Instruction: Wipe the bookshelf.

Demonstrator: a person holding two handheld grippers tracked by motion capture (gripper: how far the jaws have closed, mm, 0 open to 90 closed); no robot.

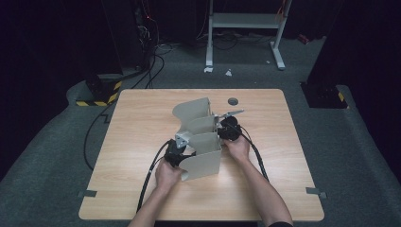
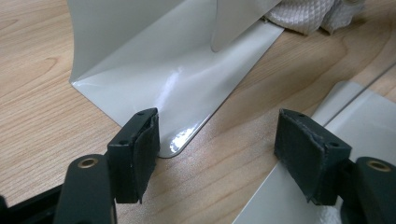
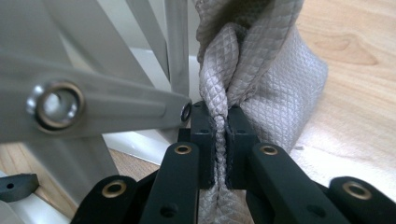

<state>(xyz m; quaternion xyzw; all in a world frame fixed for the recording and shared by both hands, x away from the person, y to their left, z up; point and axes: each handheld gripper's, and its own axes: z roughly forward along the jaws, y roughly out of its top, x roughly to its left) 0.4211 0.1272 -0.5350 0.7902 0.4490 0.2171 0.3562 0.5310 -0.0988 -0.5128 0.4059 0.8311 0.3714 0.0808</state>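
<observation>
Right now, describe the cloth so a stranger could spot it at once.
Start at the wooden table and find the beige metal rack of upright dividers at its middle. At the rack's right side, the right tool pinches a bunched cloth. It is the one soft, quilted, diamond-textured thing among smooth hard panels.

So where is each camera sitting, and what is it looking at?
High view: above the person's side, looking forward and down at the table; forearms, hands and both grippers show.
Left gripper view: on the left gripper, jaws open, facing the metal divider rack.
Right gripper view: on the right gripper, jaws clamping the quilted cloth.
All three share the rack; both gripper views share the cloth.
</observation>
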